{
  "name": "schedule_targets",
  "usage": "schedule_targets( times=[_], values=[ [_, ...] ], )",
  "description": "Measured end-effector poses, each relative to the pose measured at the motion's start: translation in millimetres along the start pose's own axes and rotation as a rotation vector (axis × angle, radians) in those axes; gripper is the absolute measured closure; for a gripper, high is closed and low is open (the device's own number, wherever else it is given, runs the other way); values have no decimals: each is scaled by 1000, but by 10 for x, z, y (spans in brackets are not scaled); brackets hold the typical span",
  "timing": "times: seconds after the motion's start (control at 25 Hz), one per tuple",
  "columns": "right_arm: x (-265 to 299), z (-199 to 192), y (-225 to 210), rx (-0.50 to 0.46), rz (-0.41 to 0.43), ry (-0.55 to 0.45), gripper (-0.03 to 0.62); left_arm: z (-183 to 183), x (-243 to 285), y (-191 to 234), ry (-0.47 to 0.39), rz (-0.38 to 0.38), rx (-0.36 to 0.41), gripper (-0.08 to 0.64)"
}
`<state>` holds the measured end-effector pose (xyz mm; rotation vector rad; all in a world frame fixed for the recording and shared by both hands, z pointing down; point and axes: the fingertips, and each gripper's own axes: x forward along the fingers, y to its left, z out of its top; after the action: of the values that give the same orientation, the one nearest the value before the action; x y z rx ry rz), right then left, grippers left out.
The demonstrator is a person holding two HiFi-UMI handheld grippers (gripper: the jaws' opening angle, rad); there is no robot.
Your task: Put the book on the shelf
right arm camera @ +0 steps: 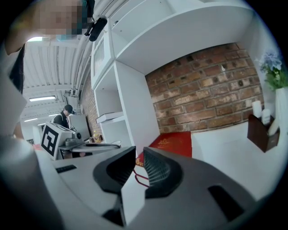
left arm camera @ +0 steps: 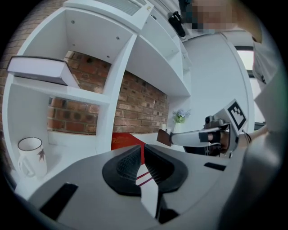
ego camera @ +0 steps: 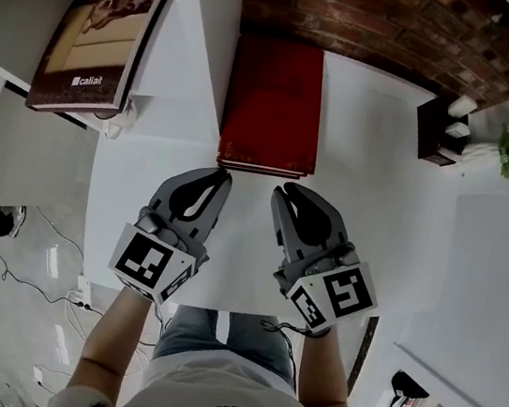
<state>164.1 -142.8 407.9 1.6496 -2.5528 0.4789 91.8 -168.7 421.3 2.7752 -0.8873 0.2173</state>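
Bare forearms (ego camera: 109,337) hold two grippers over a white table (ego camera: 388,199). Of these, the left gripper (ego camera: 223,177) is closed and empty, while the right gripper (ego camera: 283,193) has its jaws slightly parted, grasping nothing. Just beyond their tips a red book (ego camera: 274,106) lies flat beside the shelf (ego camera: 202,48) upright. Its long axis runs away toward the brick wall (ego camera: 376,26) (near short edge faces the tips). This looks like the reach, before any grasp. Next, the jaws need to open wider around that edge.

left gripper (ego camera: 222,178): jaws together | right gripper (ego camera: 282,194): jaws slightly apart
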Motion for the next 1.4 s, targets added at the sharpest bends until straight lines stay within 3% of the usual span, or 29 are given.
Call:
schedule_targets(
  times=[0.44,0.88,1.4],
  values=[
    [-32,-280,-242,24,-27,32,528,-287,32,225,15,86,1,529],
    [-2,-538,-460,33,-47,76,528,-559,131,365,76,112,7,466],
    [34,-773,-714,35,-72,119,503,-746,232,472,113,135,8,453]
  ],
)
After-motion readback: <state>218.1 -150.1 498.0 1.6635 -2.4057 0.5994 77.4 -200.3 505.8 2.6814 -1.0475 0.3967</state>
